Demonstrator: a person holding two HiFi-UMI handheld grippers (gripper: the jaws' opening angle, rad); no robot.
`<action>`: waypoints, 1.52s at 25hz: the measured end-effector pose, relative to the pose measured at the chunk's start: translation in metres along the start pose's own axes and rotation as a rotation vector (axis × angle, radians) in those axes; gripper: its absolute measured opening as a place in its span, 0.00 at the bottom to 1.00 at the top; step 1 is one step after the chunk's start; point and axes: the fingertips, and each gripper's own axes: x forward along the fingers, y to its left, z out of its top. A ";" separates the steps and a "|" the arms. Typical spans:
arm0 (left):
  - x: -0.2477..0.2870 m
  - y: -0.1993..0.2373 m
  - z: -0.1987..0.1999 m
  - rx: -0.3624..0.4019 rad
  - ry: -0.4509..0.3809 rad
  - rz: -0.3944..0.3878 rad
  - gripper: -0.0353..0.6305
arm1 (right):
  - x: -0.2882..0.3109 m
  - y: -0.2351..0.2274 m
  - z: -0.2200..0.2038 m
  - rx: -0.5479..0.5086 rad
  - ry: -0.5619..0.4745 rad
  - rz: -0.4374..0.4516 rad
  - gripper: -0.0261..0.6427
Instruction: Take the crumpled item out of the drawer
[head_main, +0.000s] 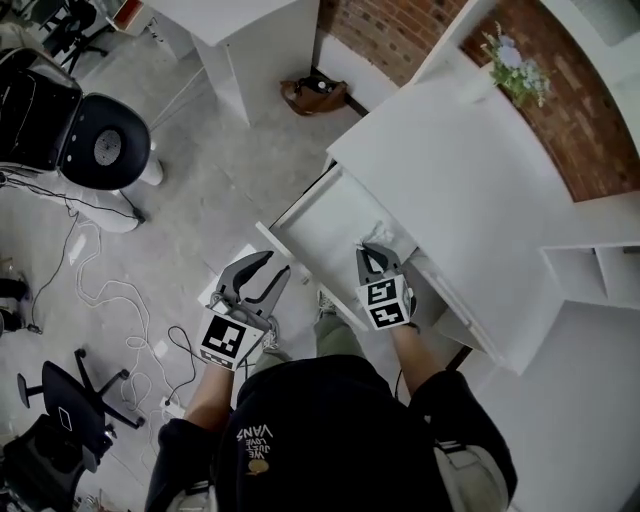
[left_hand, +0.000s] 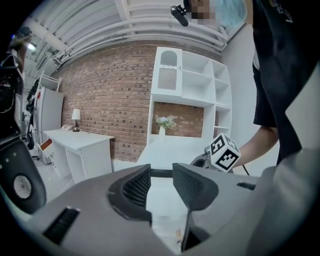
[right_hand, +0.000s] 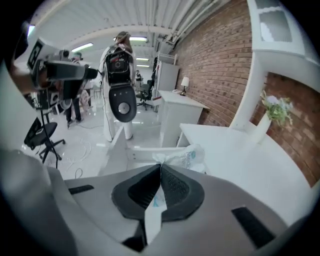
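So the right gripper (right_hand: 160, 170) is pinching the crumpled bag (right_hand: 186, 157), its jaws squeezing tight on a white flap of it with teal print showing. The rest of the bag is sticking out past the fingertips, in front of the open white drawer (right_hand: 117, 150). A white desk top (right_hand: 240, 150) is running off right, with a brick wall (right_hand: 215, 60) behind.
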 end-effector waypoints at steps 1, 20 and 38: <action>-0.003 -0.002 0.000 0.002 -0.001 -0.007 0.26 | -0.009 0.001 0.006 0.034 -0.023 -0.007 0.05; -0.066 -0.023 0.029 0.094 -0.090 -0.096 0.13 | -0.173 0.044 0.104 0.196 -0.401 -0.157 0.05; -0.133 -0.020 0.048 0.154 -0.161 -0.084 0.07 | -0.254 0.102 0.129 0.218 -0.566 -0.221 0.05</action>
